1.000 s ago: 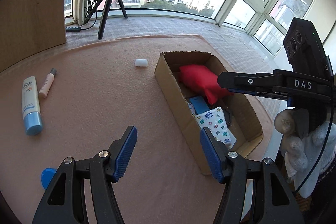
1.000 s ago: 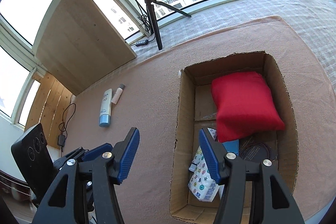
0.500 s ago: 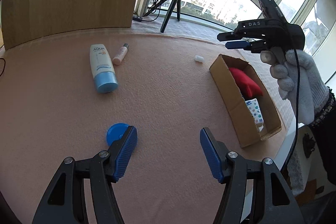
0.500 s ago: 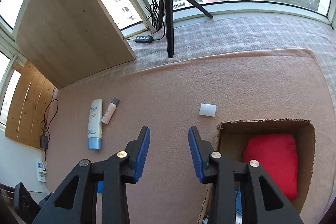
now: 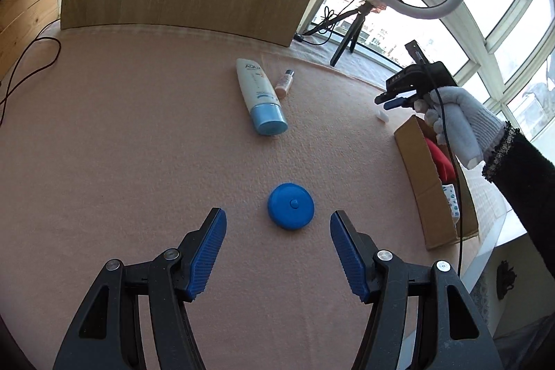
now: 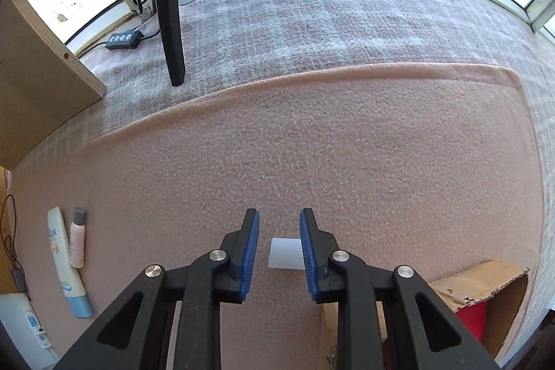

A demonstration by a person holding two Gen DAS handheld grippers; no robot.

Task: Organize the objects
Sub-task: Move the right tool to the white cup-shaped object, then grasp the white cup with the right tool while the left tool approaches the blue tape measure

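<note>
Sunscreen tube [image 5: 261, 96] lies farthest left on the pink blanket [image 5: 138, 162] in the left wrist view, cap end toward the camera, with a slim pink bottle [image 5: 285, 84] just beside it and roughly parallel. Next comes the blue round disc [image 5: 291, 205], flat on the blanket just ahead of the left gripper [image 5: 277, 248], slightly right of the midline between the widely spread jaws; a short forward reach looks enough to straddle it, and being round it offers no long axis to align with. Further right, the small white block [image 6: 283, 253] sits between the blue pads of the right gripper [image 6: 279, 254], whose jaws are narrowed around it but seem not yet to touch, a sliver of gap showing on each side. Its wider side runs across the jaws. At the far right stands the cardboard box [image 5: 426, 193], the likely destination, close to the right gripper. Only the right wrist view shows the block framed by the pads; the left wrist view shows it as a mere speck under the gloved hand [image 5: 458, 123], but reveals the disc, which the right camera misses.
</note>
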